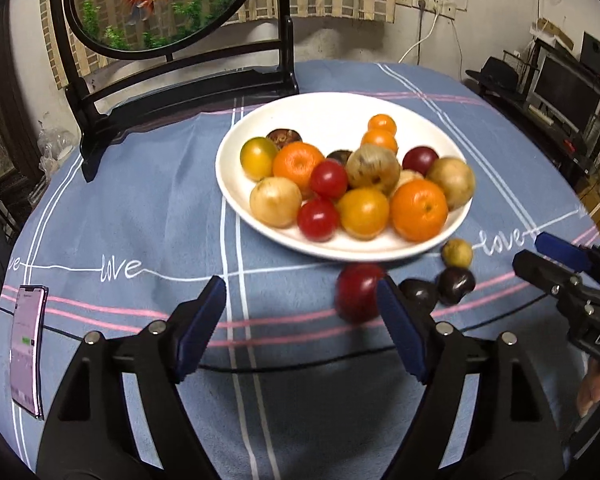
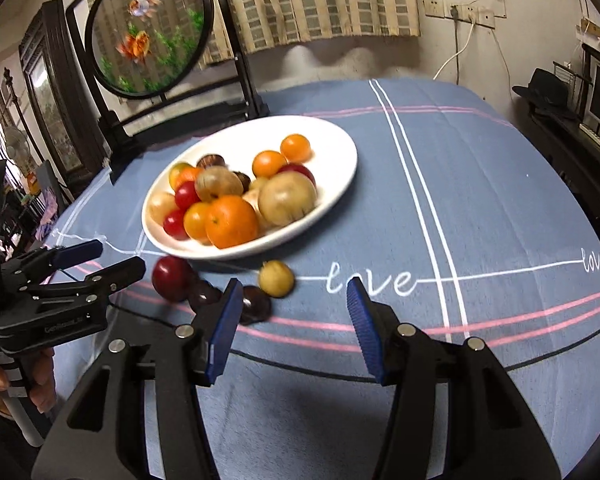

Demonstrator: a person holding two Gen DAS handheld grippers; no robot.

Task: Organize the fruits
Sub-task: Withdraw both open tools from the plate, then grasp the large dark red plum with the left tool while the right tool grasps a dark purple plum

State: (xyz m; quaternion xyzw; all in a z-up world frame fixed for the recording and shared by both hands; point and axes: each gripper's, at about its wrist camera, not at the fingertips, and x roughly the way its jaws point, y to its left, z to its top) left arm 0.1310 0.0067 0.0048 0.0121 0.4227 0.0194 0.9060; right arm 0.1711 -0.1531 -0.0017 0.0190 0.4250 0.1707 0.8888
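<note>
Blue-padded left gripper (image 1: 302, 300) gapes wide, empty, its right finger (image 1: 400, 332) overlapping a red plum (image 1: 356, 292); right gripper (image 2: 292, 312) likewise wide, empty.

Both claws hang low over the near side, jaws spread wide and holding nothing. The left claw (image 1: 302, 312) points toward the far side; the right claw (image 2: 292, 308) sits just to its right, angled alike. A hand (image 2: 40, 380) grips the left claw's handle.
</note>
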